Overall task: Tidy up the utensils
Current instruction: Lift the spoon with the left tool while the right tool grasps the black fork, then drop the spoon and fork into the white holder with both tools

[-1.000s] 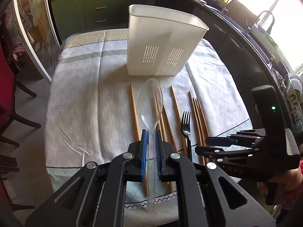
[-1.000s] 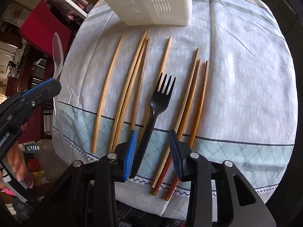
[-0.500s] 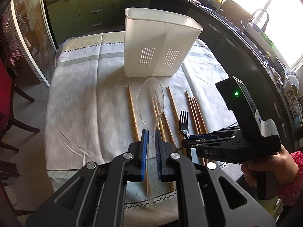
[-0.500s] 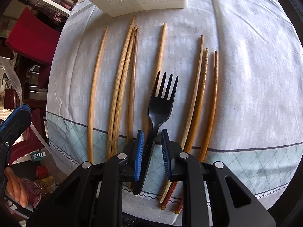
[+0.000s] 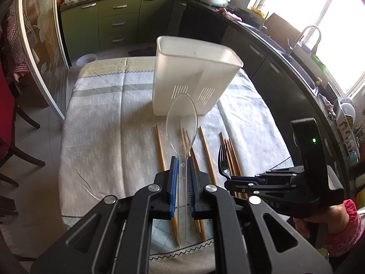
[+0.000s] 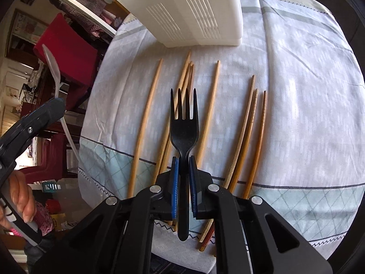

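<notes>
My left gripper (image 5: 182, 178) is shut on the handle of a clear plastic spoon (image 5: 181, 123), bowl pointing toward the white slotted utensil holder (image 5: 194, 77) at the table's far middle. My right gripper (image 6: 183, 178) is shut on the handle of a black plastic fork (image 6: 184, 123), held above the cloth with its tines forward. Several wooden chopsticks (image 6: 146, 123) lie side by side on the tablecloth below both grippers. In the left wrist view the right gripper (image 5: 230, 179) sits at the right with the fork (image 5: 222, 162) in it.
A pale patterned tablecloth (image 6: 296, 91) covers the small table. A kitchen counter with a sink (image 5: 296, 45) runs along the right, green cabinets (image 5: 118, 22) stand behind. Red chairs (image 6: 66, 45) are off the table's left side. A person's hand (image 5: 319, 217) holds the right gripper.
The right gripper's jaws closed on the black fork's handle and lifted it off the cloth. The left gripper rose a little with the clear spoon still held.
</notes>
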A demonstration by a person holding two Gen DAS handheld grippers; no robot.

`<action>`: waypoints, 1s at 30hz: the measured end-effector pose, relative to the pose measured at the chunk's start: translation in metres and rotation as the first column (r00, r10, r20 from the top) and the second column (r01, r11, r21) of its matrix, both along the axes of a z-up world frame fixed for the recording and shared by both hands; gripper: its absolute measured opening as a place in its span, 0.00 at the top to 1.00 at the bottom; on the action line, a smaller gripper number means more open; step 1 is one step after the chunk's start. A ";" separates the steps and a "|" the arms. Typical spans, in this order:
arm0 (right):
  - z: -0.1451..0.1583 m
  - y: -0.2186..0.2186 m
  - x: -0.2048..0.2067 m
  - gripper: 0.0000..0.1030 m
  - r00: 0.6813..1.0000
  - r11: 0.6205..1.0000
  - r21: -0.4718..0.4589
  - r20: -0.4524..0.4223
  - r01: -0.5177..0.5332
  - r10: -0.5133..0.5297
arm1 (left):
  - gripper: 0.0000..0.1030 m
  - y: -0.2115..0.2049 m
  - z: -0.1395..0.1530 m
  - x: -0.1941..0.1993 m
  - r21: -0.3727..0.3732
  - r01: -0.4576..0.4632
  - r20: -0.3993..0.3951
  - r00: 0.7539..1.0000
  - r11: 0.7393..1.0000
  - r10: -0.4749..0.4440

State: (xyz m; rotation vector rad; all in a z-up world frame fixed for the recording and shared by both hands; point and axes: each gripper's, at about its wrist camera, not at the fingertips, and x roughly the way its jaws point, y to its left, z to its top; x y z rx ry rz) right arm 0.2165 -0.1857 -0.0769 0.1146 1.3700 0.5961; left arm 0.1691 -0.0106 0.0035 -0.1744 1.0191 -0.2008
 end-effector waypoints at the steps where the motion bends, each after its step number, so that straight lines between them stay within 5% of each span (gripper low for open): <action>1: 0.010 -0.004 -0.002 0.90 1.000 1.000 0.022 0.032 0.000 -0.001 | 0.92 0.001 0.010 0.002 -0.008 -0.001 0.032 0.999 1.000 0.002; 4: 0.036 -0.019 -0.006 0.90 0.993 0.995 0.098 0.117 0.010 -0.022 | 0.92 0.001 0.048 0.011 -0.021 -0.017 0.165 0.986 1.000 0.020; 7: 0.059 -0.032 -0.007 0.90 0.973 0.991 0.128 0.225 0.028 -0.056 | 0.92 -0.003 0.084 0.024 -0.026 -0.045 0.326 0.944 0.999 0.051; 15: 0.085 -0.050 0.002 0.90 0.933 0.980 0.191 0.341 0.053 -0.117 | 0.92 -0.015 0.118 0.078 -0.044 -0.155 0.649 0.747 0.987 0.146; 17: 0.089 -0.057 0.002 0.90 0.924 0.977 0.205 0.360 0.054 -0.126 | 0.92 -0.024 0.109 0.092 -0.007 -0.172 0.678 0.723 0.985 0.131; 24: 0.116 -0.059 0.015 0.90 0.877 0.967 0.247 0.450 0.061 -0.170 | 0.92 -0.034 0.058 0.128 0.042 -0.164 0.624 0.775 0.986 0.102; 30: 0.154 -0.054 0.037 0.90 0.801 0.950 0.302 0.548 0.079 -0.241 | 0.86 -0.030 0.030 0.127 0.060 -0.134 0.573 0.816 0.989 0.076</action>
